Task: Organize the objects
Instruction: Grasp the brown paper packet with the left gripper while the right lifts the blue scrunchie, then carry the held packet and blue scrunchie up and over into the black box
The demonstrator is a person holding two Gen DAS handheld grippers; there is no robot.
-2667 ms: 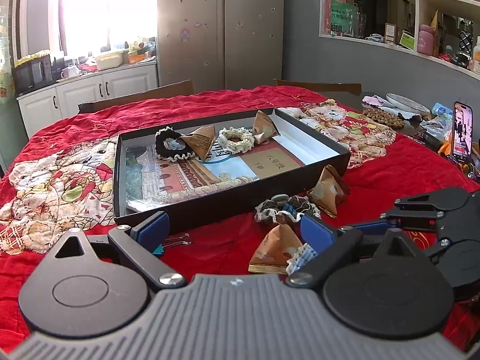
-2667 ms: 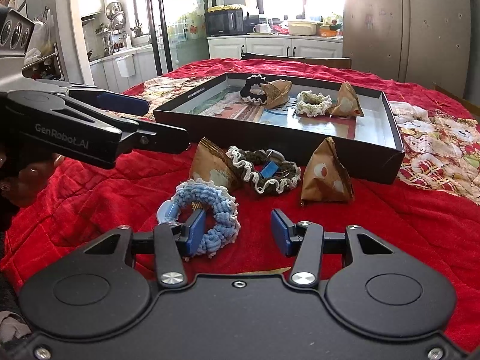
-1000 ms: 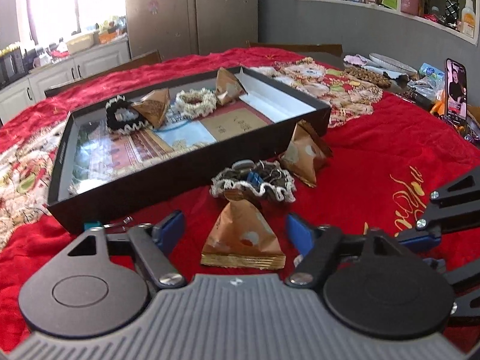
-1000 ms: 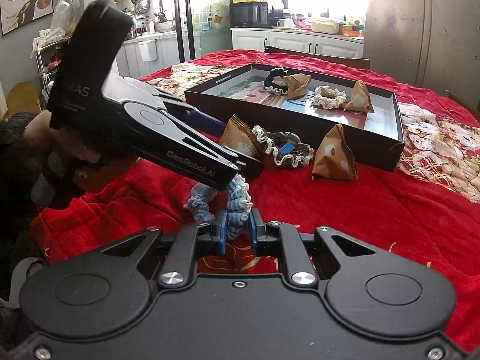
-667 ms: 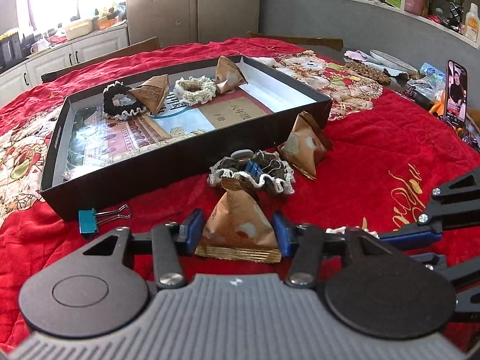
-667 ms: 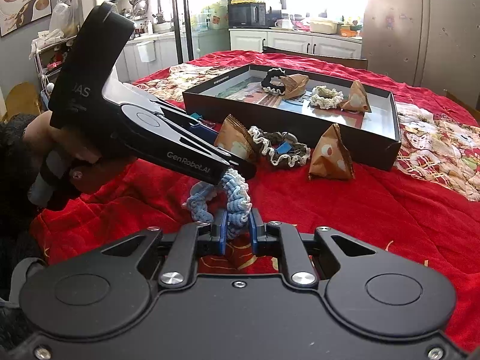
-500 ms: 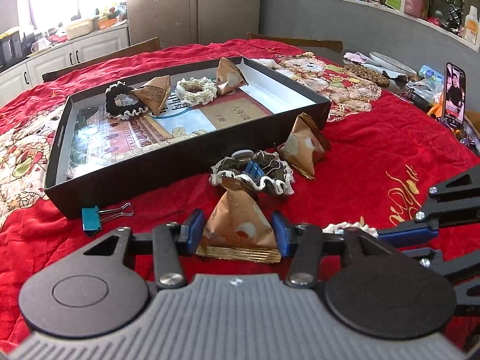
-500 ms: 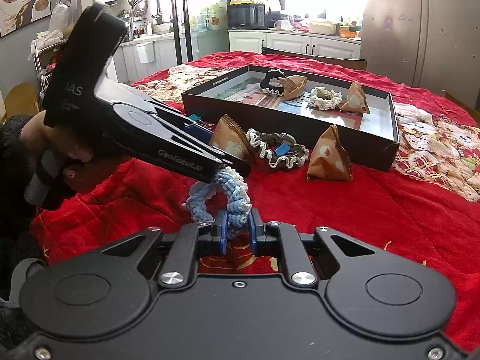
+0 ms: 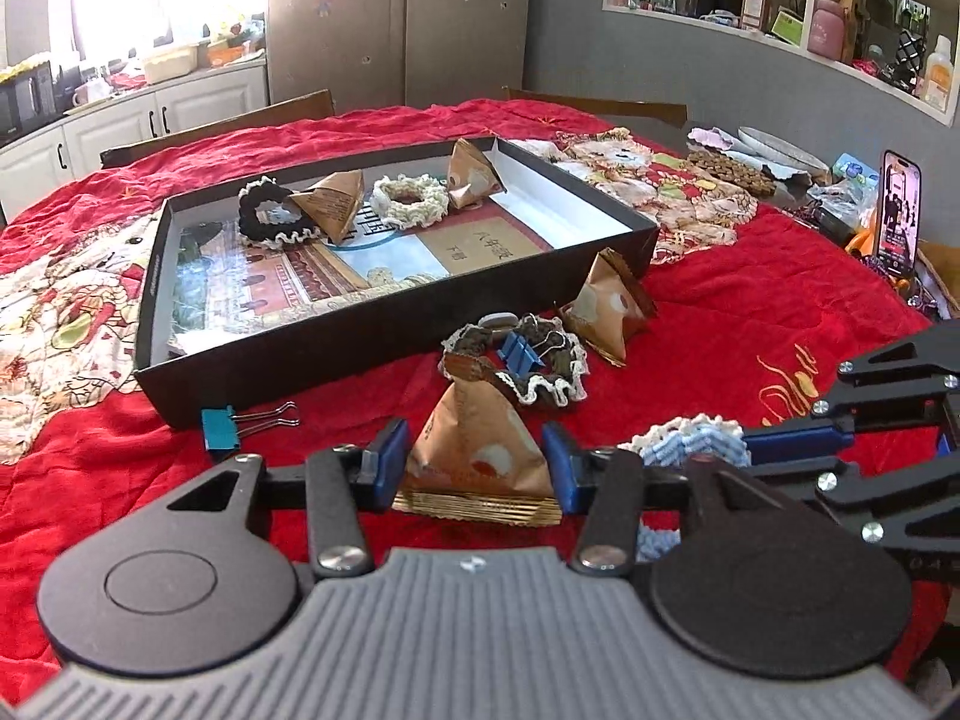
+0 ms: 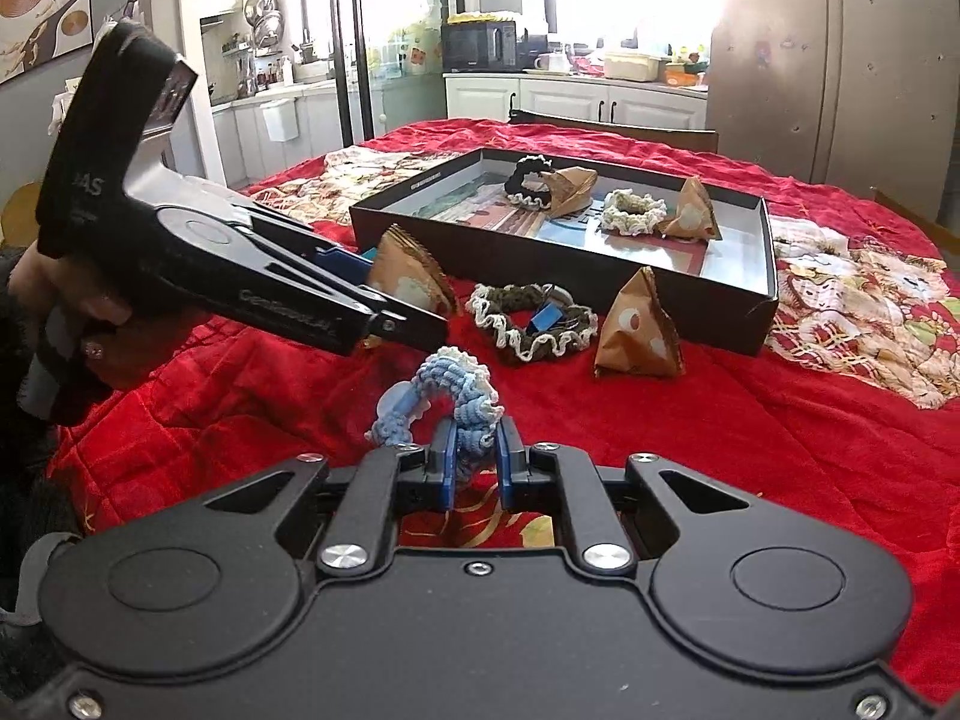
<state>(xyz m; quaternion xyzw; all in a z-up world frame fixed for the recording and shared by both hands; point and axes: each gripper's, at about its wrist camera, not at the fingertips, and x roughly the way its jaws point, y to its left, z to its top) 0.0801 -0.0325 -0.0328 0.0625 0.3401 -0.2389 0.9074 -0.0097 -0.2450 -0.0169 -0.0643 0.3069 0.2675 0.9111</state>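
i now have the brown pyramid packet [image 9: 480, 450] clamped between my left gripper [image 9: 477, 463] pads, where a second ago the jaws stood wide around it; it looks just lifted off the red cloth [image 9: 750, 324]. my right gripper [image 10: 473, 461] stays pinched on the blue scrunchie [image 10: 447, 390]. both can go to the black tray [image 9: 384, 330] beyond.

Beyond the table: tall steel-grey double-door refrigerator [image 9: 402, 24] dotted with small stickers, white kitchen cabinets [image 9: 126, 120] with dark handles beside it. Black microwave oven [image 10: 480, 47] on the white counter under a bright window. Grey wall with a white open shelf [image 9: 840, 30] crowded with jars and boxes. Upright smartphone [image 9: 898, 213] with lit screen at the right table edge. Dark wooden chair back [image 9: 600, 105] behind the red cloth.
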